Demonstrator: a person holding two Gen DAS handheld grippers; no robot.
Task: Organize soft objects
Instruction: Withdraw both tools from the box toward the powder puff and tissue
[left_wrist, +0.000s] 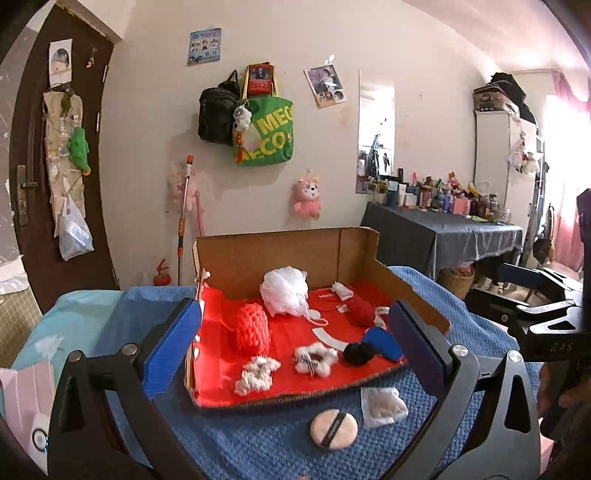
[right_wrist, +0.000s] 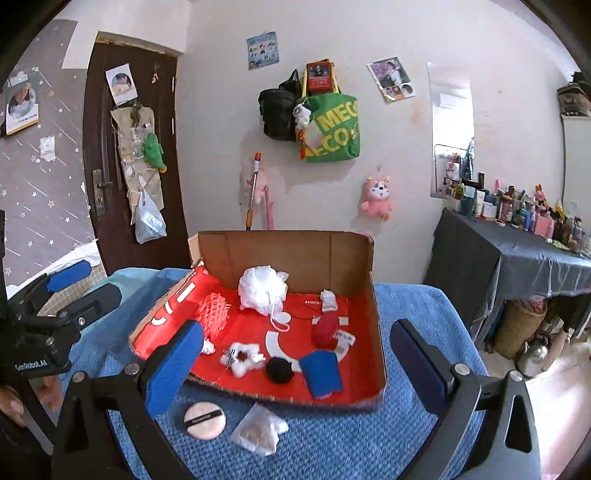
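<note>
You are working over a blue towel (right_wrist: 332, 450) with a cardboard box (right_wrist: 288, 254) sitting on it, front side open toward you. The box is holding most of the soft items already: white loofah (right_wrist: 260, 286), orange mesh ball (left_wrist: 253, 328), red yarn (right_wrist: 325, 326), blue pad (right_wrist: 320, 373), black pompom (right_wrist: 279, 369), fluffy star (right_wrist: 242, 358).

Two items are lying outside on the towel, just in front of the box edge: a white bagged pad (right_wrist: 260, 428) and a round puff (right_wrist: 204, 421), near each other, not touching.

You are holding the right gripper (right_wrist: 295, 363) with jaws wide open, gripping nothing. The left gripper (left_wrist: 295, 339) is also hovering with jaws wide open and empty, aimed at the box front.

Risks: the puff is lying flat, so jaws closing from above are likely sliding over it or pinching towel instead. The bag looks slippery and could be slipping out. Both grippers are sitting close together, so reaching for neighbouring items together is risking a clash. Pushing low could be shoving the light box back.
</note>
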